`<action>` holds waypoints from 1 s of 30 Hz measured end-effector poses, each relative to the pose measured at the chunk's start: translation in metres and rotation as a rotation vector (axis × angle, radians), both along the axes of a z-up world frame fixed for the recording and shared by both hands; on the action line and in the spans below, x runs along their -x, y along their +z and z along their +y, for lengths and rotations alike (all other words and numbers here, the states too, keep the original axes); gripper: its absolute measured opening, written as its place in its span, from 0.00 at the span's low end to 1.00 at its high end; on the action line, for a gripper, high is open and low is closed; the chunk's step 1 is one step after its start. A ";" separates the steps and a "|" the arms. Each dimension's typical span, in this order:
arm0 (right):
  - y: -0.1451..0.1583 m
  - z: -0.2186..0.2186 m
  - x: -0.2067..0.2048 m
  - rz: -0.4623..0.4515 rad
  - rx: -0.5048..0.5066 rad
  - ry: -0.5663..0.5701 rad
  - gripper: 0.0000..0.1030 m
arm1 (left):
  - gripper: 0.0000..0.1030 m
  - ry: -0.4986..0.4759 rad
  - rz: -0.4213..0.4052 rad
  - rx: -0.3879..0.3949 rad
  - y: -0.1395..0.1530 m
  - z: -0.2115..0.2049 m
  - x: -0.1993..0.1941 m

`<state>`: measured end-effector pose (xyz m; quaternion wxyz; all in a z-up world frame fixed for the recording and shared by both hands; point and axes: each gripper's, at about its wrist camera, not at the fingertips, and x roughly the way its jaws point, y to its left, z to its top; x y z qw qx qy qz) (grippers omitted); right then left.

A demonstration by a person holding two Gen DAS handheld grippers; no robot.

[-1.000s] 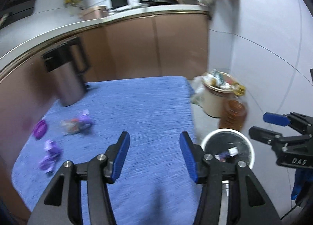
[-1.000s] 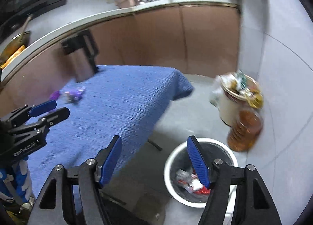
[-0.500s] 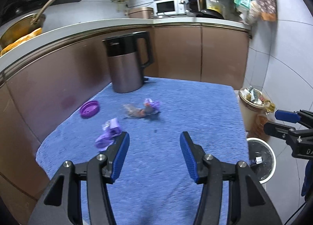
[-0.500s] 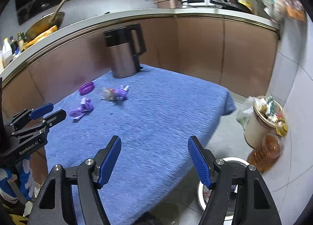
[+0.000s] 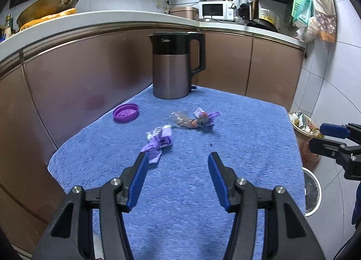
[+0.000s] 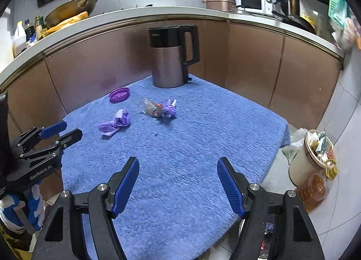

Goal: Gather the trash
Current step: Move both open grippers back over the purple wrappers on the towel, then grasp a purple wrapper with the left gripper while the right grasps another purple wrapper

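Both grippers, left gripper (image 5: pixel 177 162) and right gripper (image 6: pixel 178 168), jaws wide, empty, over blue table (image 5: pixel 237 129); purple wrapper (image 5: pixel 158 141) near left jaws, kettle (image 5: pixel 173 65) far.

Steel kettle w/ black handle (image 5: pixel 173 68) at 12 o'clock on blue cloth (image 5: pixel 237 147), microwave (image 5: pixel 215 11) behind, brass pan (image 5: pixel 48 7) at 10.
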<state>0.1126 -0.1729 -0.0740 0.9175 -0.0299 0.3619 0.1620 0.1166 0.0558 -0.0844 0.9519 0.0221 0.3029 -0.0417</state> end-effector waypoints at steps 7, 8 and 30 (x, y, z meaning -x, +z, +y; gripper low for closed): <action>-0.011 0.025 -0.023 0.031 0.019 0.050 0.68 | 0.51 0.044 0.043 0.018 -0.017 0.026 -0.018; -0.013 0.028 -0.028 0.037 0.023 0.059 0.68 | 0.51 0.051 0.052 0.025 -0.020 0.031 -0.021; -0.080 0.085 -0.186 0.093 -0.024 0.168 0.68 | 0.51 -0.073 0.225 0.161 -0.079 0.078 -0.133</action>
